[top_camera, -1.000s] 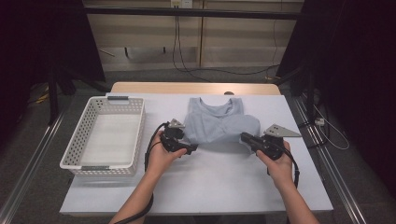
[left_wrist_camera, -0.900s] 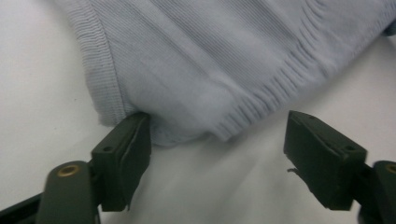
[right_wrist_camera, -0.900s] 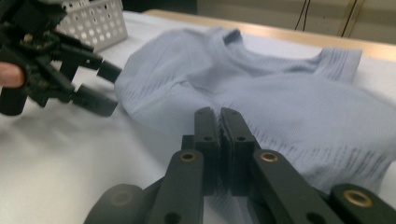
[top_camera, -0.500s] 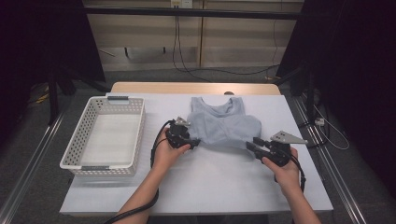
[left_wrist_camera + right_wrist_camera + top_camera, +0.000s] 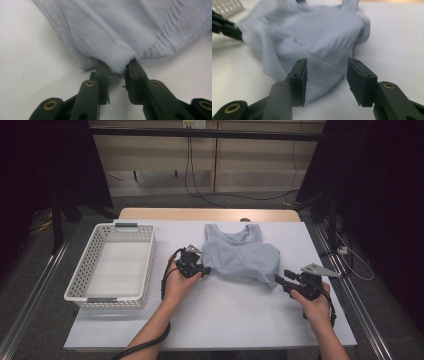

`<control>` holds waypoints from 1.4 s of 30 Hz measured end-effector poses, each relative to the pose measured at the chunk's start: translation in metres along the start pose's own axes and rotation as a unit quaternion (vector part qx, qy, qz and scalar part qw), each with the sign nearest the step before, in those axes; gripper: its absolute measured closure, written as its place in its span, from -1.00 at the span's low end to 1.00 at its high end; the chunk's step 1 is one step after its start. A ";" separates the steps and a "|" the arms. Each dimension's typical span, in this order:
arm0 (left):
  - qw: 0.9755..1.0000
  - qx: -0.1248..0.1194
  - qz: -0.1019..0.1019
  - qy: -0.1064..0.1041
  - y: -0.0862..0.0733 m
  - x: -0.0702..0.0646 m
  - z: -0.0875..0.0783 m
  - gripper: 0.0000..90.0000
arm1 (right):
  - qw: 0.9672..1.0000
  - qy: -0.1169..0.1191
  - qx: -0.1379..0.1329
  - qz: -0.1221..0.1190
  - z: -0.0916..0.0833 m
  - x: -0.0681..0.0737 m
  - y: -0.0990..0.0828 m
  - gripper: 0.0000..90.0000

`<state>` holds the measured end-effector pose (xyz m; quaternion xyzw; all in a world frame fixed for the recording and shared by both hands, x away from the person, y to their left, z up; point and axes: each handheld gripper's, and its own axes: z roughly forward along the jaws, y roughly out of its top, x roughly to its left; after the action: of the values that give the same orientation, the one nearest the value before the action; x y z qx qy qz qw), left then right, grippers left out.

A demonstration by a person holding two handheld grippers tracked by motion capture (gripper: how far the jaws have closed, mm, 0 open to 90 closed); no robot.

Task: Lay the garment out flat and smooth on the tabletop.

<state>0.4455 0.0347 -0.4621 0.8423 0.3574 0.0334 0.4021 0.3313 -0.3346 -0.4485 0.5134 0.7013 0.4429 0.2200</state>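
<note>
Left fingers (image 5: pixel 117 68) pinch blue top (image 5: pixel 240 257); white table (image 5: pixel 225 315), dark room.

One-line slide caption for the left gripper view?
Left tongs pinching a bunched fold of the light blue knit top on the white table.

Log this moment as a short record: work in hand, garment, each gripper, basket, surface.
work in hand: handling a light blue knitted top on a white-covered table
garment: partly folded, straps toward the far edge
left gripper: jaws have just been closing, pinched on a bunched edge of the top
right gripper: jaws have just been opening, apart, with nothing pressed between them, near the top's lower right corner
basket: white, perforated, nothing inside, left of the top
</note>
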 end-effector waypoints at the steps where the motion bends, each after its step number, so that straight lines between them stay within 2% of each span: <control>1: 1.000 0.001 -0.001 -0.001 0.000 0.000 0.000 0.72 | 1.000 -0.004 0.014 -0.003 0.003 0.000 -0.003 0.15; 7: 1.000 0.005 -0.013 -0.011 0.000 0.002 -0.001 0.81 | 0.998 -0.009 0.056 -0.023 0.018 0.002 -0.008 0.40; 10: 1.000 0.009 -0.013 -0.018 0.001 0.001 -0.003 0.83 | 0.995 -0.013 0.087 -0.041 0.026 0.006 -0.007 0.62; 12: 1.000 0.007 -0.017 -0.018 0.001 0.001 -0.004 0.83 | 0.995 -0.012 0.087 -0.048 0.027 0.009 -0.006 0.82; 15: 0.999 0.008 -0.023 -0.024 0.001 0.000 -0.006 0.84 | 0.995 -0.008 0.086 -0.048 0.027 0.008 -0.006 0.90; 19: 0.999 0.002 -0.029 -0.029 0.003 0.000 -0.015 0.85 | 0.998 0.006 0.068 -0.020 0.024 0.003 -0.004 0.92; 25: 0.998 -0.013 -0.043 -0.045 0.007 0.003 -0.032 0.85 | 1.000 0.007 0.023 -0.009 0.005 -0.002 0.006 0.96; 29: 0.997 -0.022 -0.049 -0.053 0.010 0.004 -0.041 0.86 | 1.000 0.008 -0.009 0.003 -0.007 -0.006 0.012 0.98; 35: 0.996 -0.028 -0.053 -0.061 0.013 0.003 -0.050 0.86 | 1.000 0.007 -0.016 -0.003 -0.014 -0.006 0.016 0.99; 38: 0.996 -0.032 -0.057 -0.062 0.014 0.007 -0.055 0.86 | 1.000 0.004 -0.029 -0.002 -0.019 -0.008 0.019 0.99; 42: 0.996 -0.030 -0.058 -0.065 0.014 0.009 -0.056 0.86 | 1.000 0.001 -0.030 -0.003 -0.020 -0.008 0.019 0.99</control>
<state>0.4409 0.0713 -0.4166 0.8082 0.3776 -0.0343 0.4506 0.3290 -0.3488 -0.4237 0.5038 0.6893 0.4638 0.2364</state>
